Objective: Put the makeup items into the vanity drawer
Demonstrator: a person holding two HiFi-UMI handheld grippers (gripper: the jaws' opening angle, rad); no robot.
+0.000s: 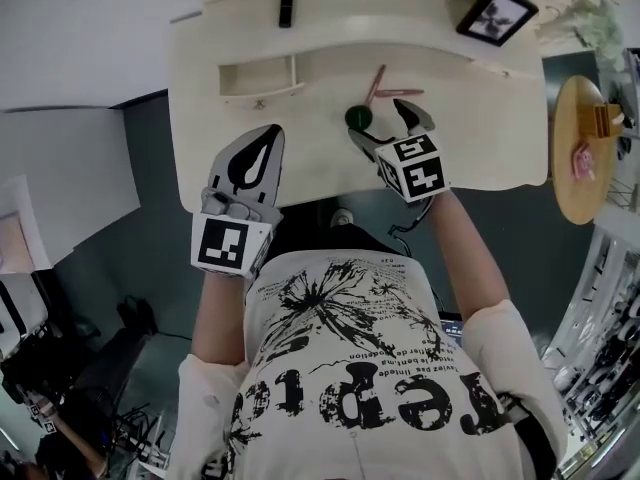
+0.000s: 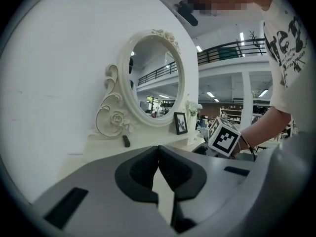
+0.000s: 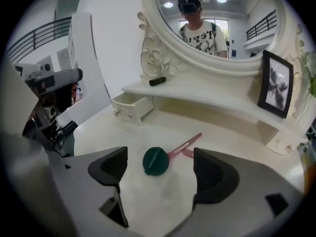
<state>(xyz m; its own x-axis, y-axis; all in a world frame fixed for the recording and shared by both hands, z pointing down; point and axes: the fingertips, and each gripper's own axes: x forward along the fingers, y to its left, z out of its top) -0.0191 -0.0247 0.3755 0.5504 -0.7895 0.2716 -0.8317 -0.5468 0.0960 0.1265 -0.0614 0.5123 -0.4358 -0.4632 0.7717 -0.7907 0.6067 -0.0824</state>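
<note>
The right gripper (image 3: 162,172), held over the cream-white wooden vanity table (image 1: 480,138), has its two grey jaws spread wide with nothing gripped. In the right gripper view a small round dark green compact (image 3: 156,161) lies flat on the tabletop in the gap between the jaws, nearer the left jaw, and neither pad touches it. In the head view that compact (image 1: 358,117) sits just beyond the right gripper (image 1: 388,128), close to the tip of its left jaw. A slim pink makeup pencil (image 3: 186,143) lies slanted just behind the compact, its near end meeting the compact's edge, and a second short pink stick (image 1: 398,92) lies beside it. The small cream drawer with a round knob (image 1: 258,76) stands pulled open on the table's left side, well apart from the compact. The left gripper (image 1: 255,163) rests near the table's front edge below that drawer; in the left gripper view its jaw tips (image 2: 158,152) meet and hold nothing. A short black tube (image 1: 286,8) lies on the raised shelf under the oval white-framed mirror (image 2: 155,80), and a black picture frame (image 1: 497,14) stands at the shelf's right end.
</note>
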